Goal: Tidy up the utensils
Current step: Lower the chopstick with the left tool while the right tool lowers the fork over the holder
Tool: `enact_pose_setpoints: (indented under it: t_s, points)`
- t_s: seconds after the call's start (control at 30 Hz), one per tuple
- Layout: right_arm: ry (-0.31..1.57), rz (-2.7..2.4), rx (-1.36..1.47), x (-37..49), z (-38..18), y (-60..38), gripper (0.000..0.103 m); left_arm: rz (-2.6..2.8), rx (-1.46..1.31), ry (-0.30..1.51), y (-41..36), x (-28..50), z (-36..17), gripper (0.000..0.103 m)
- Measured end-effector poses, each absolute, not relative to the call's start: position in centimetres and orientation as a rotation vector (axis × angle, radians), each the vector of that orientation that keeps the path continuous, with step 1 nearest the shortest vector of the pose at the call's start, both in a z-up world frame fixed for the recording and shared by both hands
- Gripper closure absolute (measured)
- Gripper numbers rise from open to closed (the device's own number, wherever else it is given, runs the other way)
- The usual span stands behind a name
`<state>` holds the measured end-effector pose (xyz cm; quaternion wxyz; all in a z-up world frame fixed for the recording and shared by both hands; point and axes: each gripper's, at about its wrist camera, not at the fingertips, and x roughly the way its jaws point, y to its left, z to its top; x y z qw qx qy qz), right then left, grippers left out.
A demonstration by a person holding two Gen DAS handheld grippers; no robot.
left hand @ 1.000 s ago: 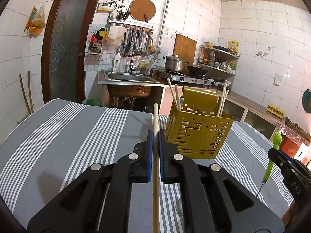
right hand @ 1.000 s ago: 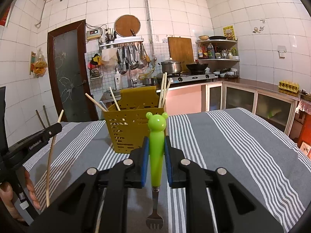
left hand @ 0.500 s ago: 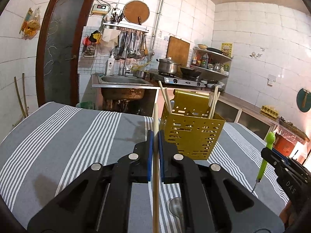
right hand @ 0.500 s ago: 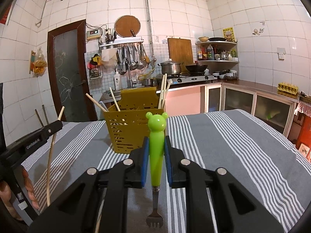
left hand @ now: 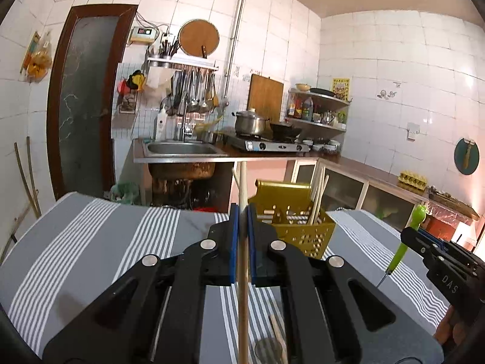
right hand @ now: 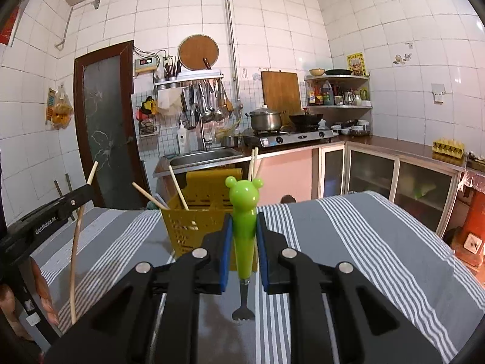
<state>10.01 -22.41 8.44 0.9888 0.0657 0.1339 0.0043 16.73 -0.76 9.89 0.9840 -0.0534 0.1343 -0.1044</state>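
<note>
The left gripper [left hand: 241,239] has its blue pads pressed on a single wooden chopstick [left hand: 242,288], which stands nearly upright through the centre of the left wrist frame. The right gripper [right hand: 244,254] pinches a green fork [right hand: 244,227] by its bear-shaped handle, tines pointing down at the lower middle of the right wrist frame. Both are held above the grey striped tablecloth [right hand: 348,242].

The yellow utensil basket [left hand: 298,227] stands just right of centre in the left view, behind the gripper. Several chopsticks [right hand: 178,188] already lean inside it, so a part of the sorting seems to be done. The two utensils in the jaws are not yet in the basket; I judge they are the next to go in.

At the bottom of the left view, between the gripper arms, another wooden stick [left hand: 277,330] and something round and metallic [left hand: 268,347] lie on the cloth. It may be a spoon, but the arms hide too much of it to be sure. So some pieces are probably left to collect after these two.
</note>
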Motion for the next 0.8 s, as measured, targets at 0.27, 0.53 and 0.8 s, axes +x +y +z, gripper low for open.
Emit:
enact_pose_setpoints:
  t_s: [0.27, 0.53, 0.8]
  points:
    - [0.268, 0.025, 0.115, 10.5, 9.2, -21.9, 0.087, -0.222, -0.121, 0.296, -0.7, 17.3, 9.8, 0.099]
    - [0.282, 0.024, 0.111, 10.9, 9.5, -21.9, 0.087, -0.238, -0.118, 0.306, -0.9, 17.2, 9.9, 0.098]
    - [0.287, 0.021, 0.118, 11.5, 9.9, -22.0, 0.087, -0.247, -0.108, 0.298, -1.4, 17.3, 10.1, 0.099]
